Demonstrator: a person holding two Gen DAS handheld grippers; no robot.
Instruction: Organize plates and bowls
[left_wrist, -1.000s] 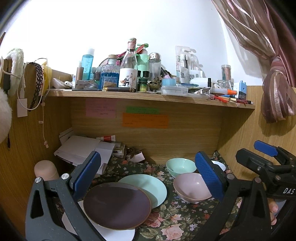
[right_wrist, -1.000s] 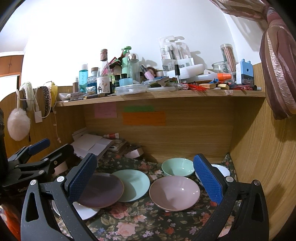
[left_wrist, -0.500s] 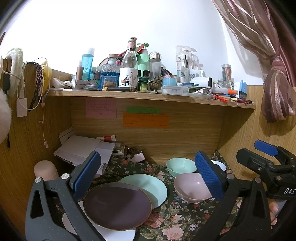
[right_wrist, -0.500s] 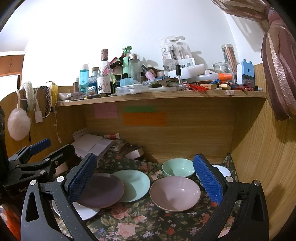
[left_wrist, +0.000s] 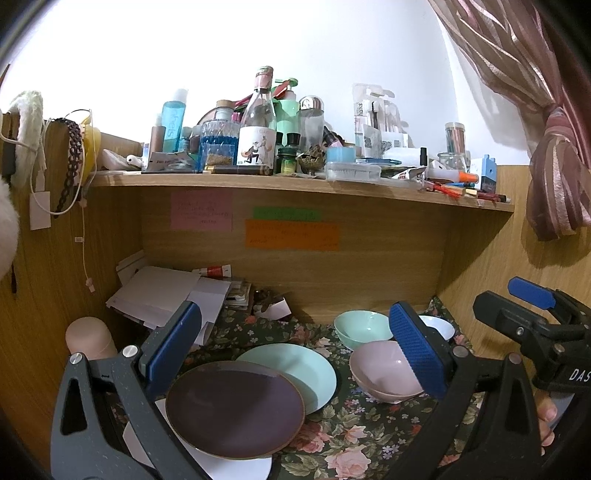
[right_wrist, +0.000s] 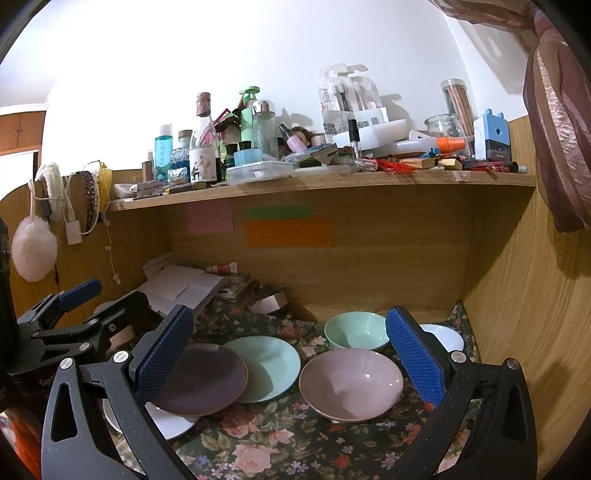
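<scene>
The fingers of the left gripper (left_wrist: 295, 347) and right gripper (right_wrist: 290, 349) are standing wide, holding nothing. The plates (left_wrist: 236, 406) and bowls (right_wrist: 351, 384) are lying spread on the flowered cloth (right_wrist: 258, 439). Probably the first pick is coming; it needs lowering onto one rim.

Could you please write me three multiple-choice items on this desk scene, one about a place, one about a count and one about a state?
1. Where does the purple plate lie?
A. Overlapping the green plate and a white plate
B. On the shelf
C. Inside a bowl

2. How many bowls are on the floral cloth?
A. One
B. Three
C. Five

3. What state is the right gripper in?
A. Shut on a bowl
B. Shut on a plate
C. Open, holding nothing

Answers: 1 A, its rim covers both plates' edges. 2 B, the pink bowl, green bowl and white bowl. 3 C, its jaws stand wide apart above the dishes.
</scene>
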